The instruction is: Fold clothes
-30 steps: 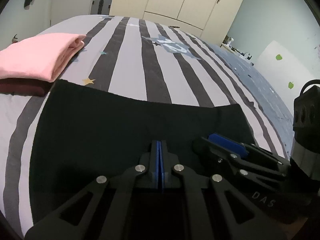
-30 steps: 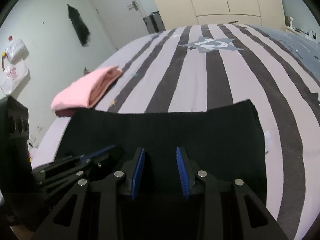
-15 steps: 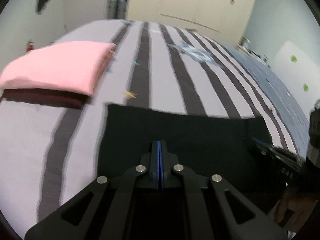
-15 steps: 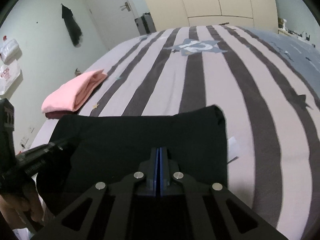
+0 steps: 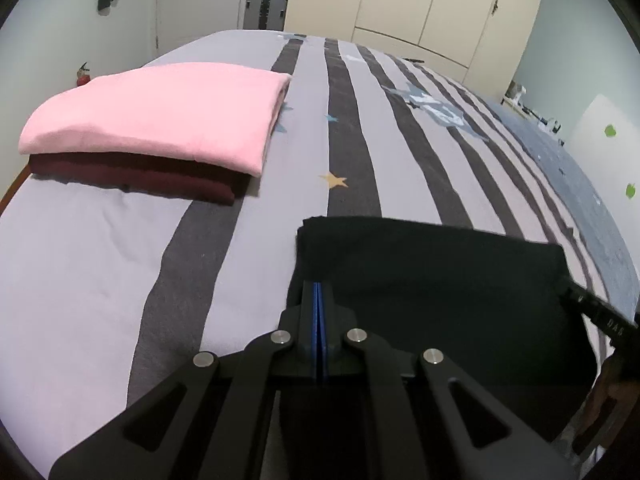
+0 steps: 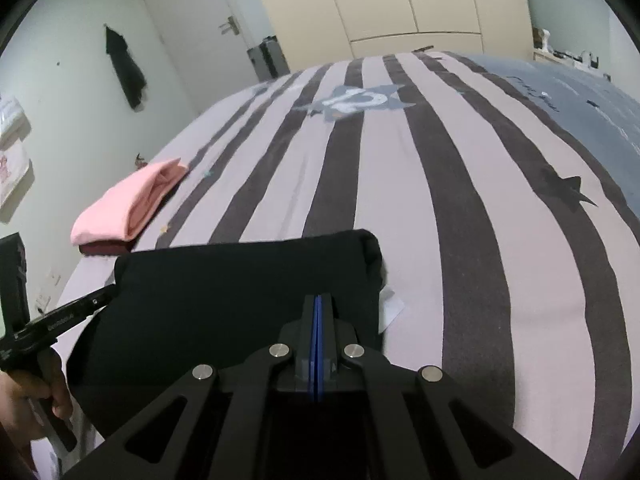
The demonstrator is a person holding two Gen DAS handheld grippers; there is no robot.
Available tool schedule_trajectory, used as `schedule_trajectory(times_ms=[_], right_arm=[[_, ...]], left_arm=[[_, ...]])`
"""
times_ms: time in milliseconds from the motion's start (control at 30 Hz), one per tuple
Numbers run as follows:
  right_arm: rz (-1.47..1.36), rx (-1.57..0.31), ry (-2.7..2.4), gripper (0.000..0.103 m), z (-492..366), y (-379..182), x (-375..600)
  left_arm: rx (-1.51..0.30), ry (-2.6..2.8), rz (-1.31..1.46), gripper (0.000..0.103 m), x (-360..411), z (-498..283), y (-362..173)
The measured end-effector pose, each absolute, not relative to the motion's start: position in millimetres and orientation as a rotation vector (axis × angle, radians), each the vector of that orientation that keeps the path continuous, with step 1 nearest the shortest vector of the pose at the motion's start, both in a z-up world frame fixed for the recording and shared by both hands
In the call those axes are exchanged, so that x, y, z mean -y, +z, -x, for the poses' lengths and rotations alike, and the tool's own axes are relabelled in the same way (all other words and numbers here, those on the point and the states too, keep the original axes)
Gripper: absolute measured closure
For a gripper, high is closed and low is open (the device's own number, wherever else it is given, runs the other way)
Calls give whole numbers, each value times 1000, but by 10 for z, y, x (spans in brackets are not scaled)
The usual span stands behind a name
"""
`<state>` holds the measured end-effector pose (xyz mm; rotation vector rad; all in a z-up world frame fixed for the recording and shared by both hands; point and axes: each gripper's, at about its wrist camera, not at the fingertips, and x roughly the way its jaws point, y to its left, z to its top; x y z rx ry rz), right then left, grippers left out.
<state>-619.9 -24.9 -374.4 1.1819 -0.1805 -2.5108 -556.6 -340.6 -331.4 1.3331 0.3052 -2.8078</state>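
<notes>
The black garment (image 5: pixel 432 280) is gripped at its near corners by the clenched left gripper (image 5: pixel 319 292) and right gripper (image 6: pixel 317 304), probably so it can be carried flat toward the pink folded stack (image 5: pixel 160 112).

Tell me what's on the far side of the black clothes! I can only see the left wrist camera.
Observer: A small white tag sticks out from under the right edge of the black garment and lies on the striped bedspread.
Operator: Ooh! Is the other pincher squeezing?
Observer: Yes. The right gripper is shut, with its tips on the cloth close to that right edge.
Operator: Who's holding my pincher?
Observer: A hand is wrapped around the handle of the left gripper, low on the left side of the right wrist view.
</notes>
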Motion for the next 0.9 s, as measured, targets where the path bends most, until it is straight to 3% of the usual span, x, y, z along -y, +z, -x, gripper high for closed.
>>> schedule_trajectory(times_ms=[167, 233, 300, 400, 700, 900], right_arm=[[-1191, 234, -2567, 103, 6258, -3678, 77], [-1211, 266, -2616, 97, 6311, -3655, -38], [-1211, 280, -2633, 97, 6369, -3607, -79], [-1152, 208, -2595, 97, 6418, -3483, 122], [-1152, 130, -2382, 97, 6540, -3639, 883], [-1208, 147, -2392, 100, 6595, -3770, 818]], left_arm=[[-337, -2785, -1247, 101, 3496, 5688, -3122], [-332, -2814, -1212, 101, 3472, 5717, -3017], [-324, -2858, -1198, 101, 3394, 5769, -2927], [-326, -2928, -1225, 101, 3173, 5834, -2863], [-312, -3012, -1463, 101, 2548, 6084, -3163], [-333, -2940, -1470, 101, 2620, 6079, -3268]])
